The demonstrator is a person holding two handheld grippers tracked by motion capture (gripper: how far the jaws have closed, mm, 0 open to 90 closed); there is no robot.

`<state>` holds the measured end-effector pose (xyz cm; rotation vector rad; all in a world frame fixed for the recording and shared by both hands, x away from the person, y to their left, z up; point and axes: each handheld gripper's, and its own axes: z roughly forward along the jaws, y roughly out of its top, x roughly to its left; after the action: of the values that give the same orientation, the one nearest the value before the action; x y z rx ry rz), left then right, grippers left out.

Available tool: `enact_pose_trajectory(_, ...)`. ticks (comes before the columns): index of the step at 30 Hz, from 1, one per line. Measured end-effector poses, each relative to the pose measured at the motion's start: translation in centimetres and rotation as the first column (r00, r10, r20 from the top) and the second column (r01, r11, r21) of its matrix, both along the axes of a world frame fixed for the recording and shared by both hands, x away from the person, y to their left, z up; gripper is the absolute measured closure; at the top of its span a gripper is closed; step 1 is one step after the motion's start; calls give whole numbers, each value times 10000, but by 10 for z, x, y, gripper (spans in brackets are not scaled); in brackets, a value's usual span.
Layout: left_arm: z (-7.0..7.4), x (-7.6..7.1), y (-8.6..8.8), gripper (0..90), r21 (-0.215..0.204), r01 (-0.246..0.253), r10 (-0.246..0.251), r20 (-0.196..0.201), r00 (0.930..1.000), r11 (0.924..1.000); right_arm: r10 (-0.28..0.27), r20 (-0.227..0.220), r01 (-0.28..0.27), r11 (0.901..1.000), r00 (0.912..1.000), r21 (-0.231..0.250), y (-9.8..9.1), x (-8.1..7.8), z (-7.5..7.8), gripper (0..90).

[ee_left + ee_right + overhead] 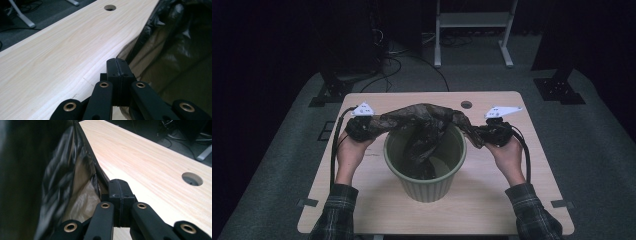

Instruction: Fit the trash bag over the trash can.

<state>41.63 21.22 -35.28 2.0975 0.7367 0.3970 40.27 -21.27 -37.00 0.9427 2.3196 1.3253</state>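
High view, left to right: left gripper [371, 123], jaws clamped on one edge of the black bin bag [422, 116]; bag stretched over the green bin [425, 187] mid-bench [362, 200], middle sagging inside; right gripper [478, 131], clamped on the opposite edge. Bag likely light, limp, slippery, easily torn; best held at the rim. No legible writing.

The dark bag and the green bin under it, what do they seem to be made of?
The bag looks like thin, glossy plastic film: it crinkles, shines and lets light through. The bin seems moulded plastic with a matte finish and ribbed sides, though I cannot be sure.
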Motion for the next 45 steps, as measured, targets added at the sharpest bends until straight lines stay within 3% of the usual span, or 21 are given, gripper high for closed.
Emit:
enact_pose_trajectory(2,1,-1,1,898,-153,47,-46,30,10000,9999,108,50,-109,9994,9999,326,-6,-3,2,885)
enact_pose_trajectory(3,2,-2,1,899,-108,35,-34,75,10000,9999,-71,265,59,9990,9996,438,-10,-5,5,809)
enact_pose_trajectory(7,5,-2,0,898,-7,113,-112,135,9998,9999,-333,856,221,9914,9958,1293,-32,-14,31,718)
enact_pose_trajectory(9,6,-3,-1,898,-104,123,-122,154,9998,9999,-56,1011,-149,9796,9949,2004,-39,-18,46,648)
enact_pose_trajectory(11,6,-3,-2,898,-144,129,-127,171,9998,9998,626,1180,-927,9584,9910,2700,-39,-21,60,570)
enact_pose_trajectory(13,5,-3,-2,898,-115,151,-150,152,9998,9998,1197,1341,-1542,9454,9837,2872,-33,-22,66,541)
enact_pose_trajectory(16,6,-4,-3,899,-137,192,-191,142,9997,9997,1546,1168,-1796,9518,9810,2487,-17,-18,68,536)
enact_pose_trajectory(17,6,-4,-4,899,-154,203,-201,157,9997,9997,1585,1071,-1798,9556,9815,2335,-13,-16,67,596)
enact_pose_trajectory(18,6,-5,-4,899,-162,229,-226,177,9996,9996,1705,850,-1855,9567,9817,2243,-10,-15,65,761)
enact_pose_trajectory(20,7,-6,-3,898,-180,262,-259,182,9995,9995,1912,799,-2038,9575,9783,2042,-6,-15,60,891)
enact_pose_trajectory(24,8,-11,-1,899,-110,319,-317,233,9992,9994,2401,960,-2550,9463,9660,1990,-6,-30,57,900)
enact_pose_trajectory(33,1,-24,6,899,-103,329,-328,133,9994,9994,3469,1223,-3642,9146,9299,1754,-16,-90,41,900)
enact_pose_trajectory(38,-7,-28,10,899,-99,283,-282,61,9996,9996,3752,893,-3849,9110,9226,1483,-19,-111,23,900)
enact_pose_trajectory(43,-11,-30,13,899,-169,233,-233,-6,9997,9996,4327,511,-4355,8896,9001,1377,-18,-126,7,900)
enact_pose_trajectory(45,-12,-31,14,898,-166,250,-250,6,9997,9996,4488,242,-4486,8867,8933,1122,-14,-130,-1,900)
